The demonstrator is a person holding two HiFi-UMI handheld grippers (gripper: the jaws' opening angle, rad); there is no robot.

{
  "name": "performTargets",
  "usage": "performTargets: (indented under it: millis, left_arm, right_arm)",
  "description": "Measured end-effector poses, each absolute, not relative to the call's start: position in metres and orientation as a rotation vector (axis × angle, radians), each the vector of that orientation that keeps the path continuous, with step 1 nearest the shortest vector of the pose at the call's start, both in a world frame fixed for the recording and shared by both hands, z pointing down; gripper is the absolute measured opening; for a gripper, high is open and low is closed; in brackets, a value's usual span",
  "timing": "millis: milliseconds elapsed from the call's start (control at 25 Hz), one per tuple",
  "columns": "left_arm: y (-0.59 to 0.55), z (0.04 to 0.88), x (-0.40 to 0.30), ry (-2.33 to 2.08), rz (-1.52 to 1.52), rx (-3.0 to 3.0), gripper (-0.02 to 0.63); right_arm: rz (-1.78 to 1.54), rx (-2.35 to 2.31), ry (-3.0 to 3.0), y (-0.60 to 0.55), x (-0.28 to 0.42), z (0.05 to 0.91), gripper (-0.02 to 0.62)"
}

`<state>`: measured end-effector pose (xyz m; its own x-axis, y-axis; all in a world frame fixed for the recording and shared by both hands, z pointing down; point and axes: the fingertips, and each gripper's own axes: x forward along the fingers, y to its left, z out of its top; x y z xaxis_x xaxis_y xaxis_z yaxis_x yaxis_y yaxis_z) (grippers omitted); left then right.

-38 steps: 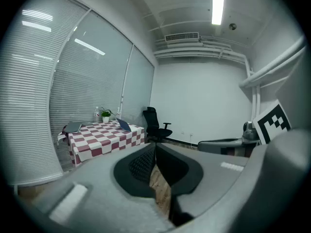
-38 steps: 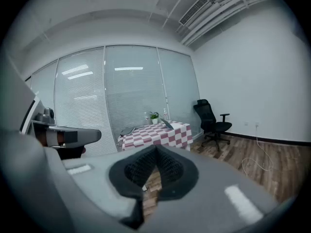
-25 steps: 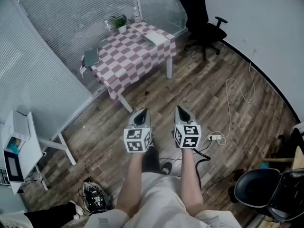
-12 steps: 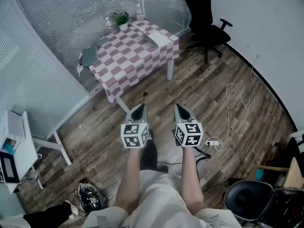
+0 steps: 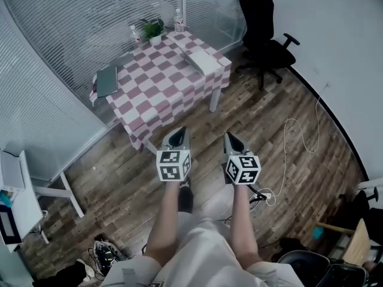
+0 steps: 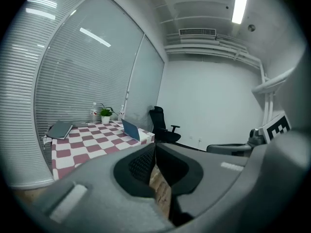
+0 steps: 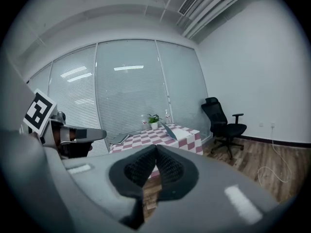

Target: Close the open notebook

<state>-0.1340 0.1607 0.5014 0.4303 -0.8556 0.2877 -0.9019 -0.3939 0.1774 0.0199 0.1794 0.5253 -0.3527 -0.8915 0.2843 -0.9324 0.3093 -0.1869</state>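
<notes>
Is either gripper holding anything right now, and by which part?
Nothing is held. The left gripper and the right gripper both have their jaws shut together with nothing between them, away from the table.

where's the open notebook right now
In the head view the open notebook sits at the right end of the checkered table, on the side nearest the black office chair.

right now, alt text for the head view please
A person holds a left gripper and right gripper, both shut, over wooden floor, facing a pink-checked table bearing an open grey notebook. A black office chair stands to its right.
</notes>
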Motion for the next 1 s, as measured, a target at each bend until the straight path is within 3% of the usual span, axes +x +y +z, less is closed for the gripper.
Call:
performTargets:
  millis: [360, 1000]
  left_arm:
    - [0.032, 0.516, -0.154, -1.449, 0.234, 2.379, 0.009]
    - [-0.064, 0.559, -0.16, -1.337, 0.335, 2.383, 0.009]
  right_arm:
    - [0.538, 1.739, -2.376, 0.053, 0.0, 0.542, -0.003]
    - [0.721, 1.878, -2.242, -0.07, 0.027, 0.591, -0.003]
